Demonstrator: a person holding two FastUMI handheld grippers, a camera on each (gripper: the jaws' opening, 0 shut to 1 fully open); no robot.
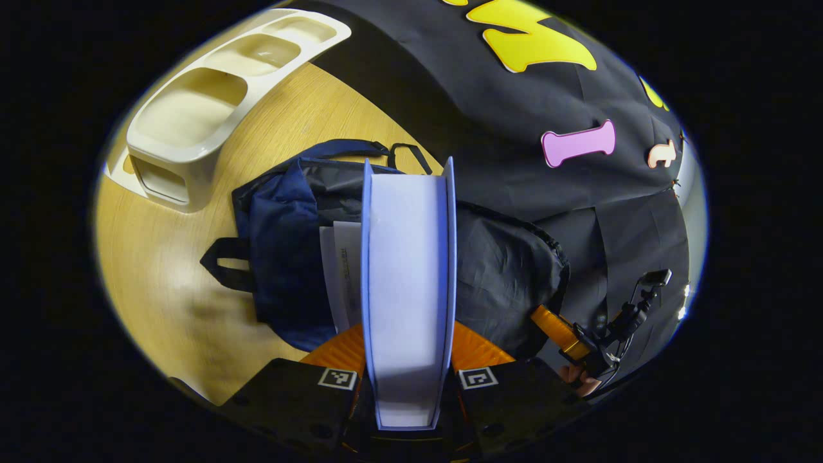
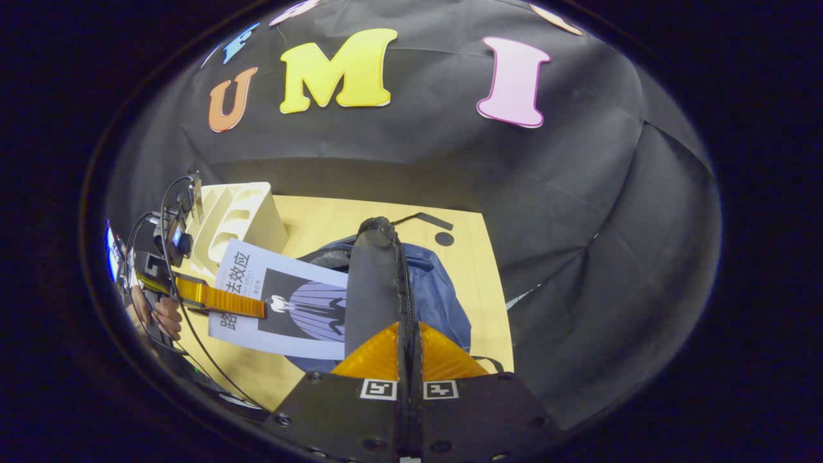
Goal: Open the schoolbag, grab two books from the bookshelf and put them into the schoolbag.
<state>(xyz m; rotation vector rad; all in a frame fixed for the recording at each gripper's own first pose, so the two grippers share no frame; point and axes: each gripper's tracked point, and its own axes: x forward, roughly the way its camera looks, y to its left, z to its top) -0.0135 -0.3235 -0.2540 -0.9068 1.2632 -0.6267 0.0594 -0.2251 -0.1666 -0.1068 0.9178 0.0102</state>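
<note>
My left gripper [image 1: 409, 350] is shut on a blue-covered book [image 1: 408, 257], held edge-on above the open mouth of the dark blue schoolbag [image 1: 283, 257]. A second, white book [image 1: 341, 270] lies inside the bag beside it. My right gripper [image 2: 407, 350] is shut on the bag's black zippered flap [image 2: 376, 283] and holds it lifted. In the right gripper view the left gripper [image 2: 222, 300] clamps the book's illustrated cover [image 2: 302, 308] over the schoolbag [image 2: 443, 302]. In the left gripper view the right gripper [image 1: 559, 331] grips the flap [image 1: 508, 270] at the right.
A white bookshelf rack [image 1: 193, 122] lies on the wooden table [image 1: 161, 276] behind and left of the bag; it also shows in the right gripper view [image 2: 238, 215]. Bag straps [image 1: 222, 263] trail onto the table. The black cloth wall closes the back and right.
</note>
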